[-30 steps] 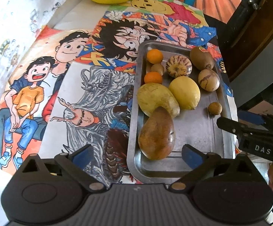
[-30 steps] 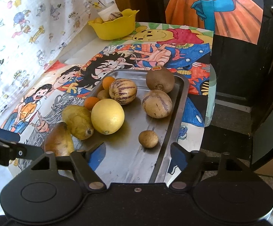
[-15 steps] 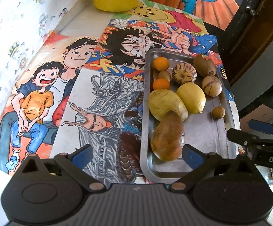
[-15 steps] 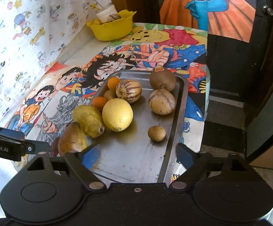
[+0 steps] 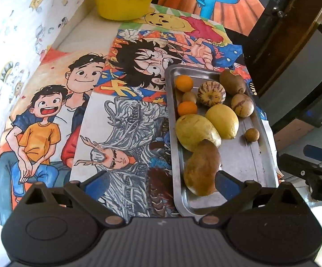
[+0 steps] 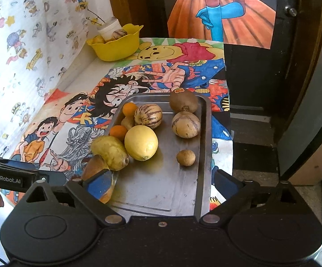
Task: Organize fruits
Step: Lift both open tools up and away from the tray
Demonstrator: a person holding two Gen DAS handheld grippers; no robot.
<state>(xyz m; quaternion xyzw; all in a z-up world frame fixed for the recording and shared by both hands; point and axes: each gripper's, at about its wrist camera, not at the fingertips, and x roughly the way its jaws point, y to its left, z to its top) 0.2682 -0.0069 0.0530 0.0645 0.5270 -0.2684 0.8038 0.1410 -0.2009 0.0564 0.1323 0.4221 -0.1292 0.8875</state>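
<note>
Steel tray (image 6: 202,155) centre frame holds all fruit | right gripper (image 6: 161,184) jaws have just been opening, now wide, nothing between | left gripper (image 5: 161,183) jaws wide, empty | yellow bowl (image 6: 118,46) upper left | judged: next pick pending

fruits (image 6: 140,142) on tray (image 6: 161,191) | bowl (image 6: 116,46) behind, well apart
</note>
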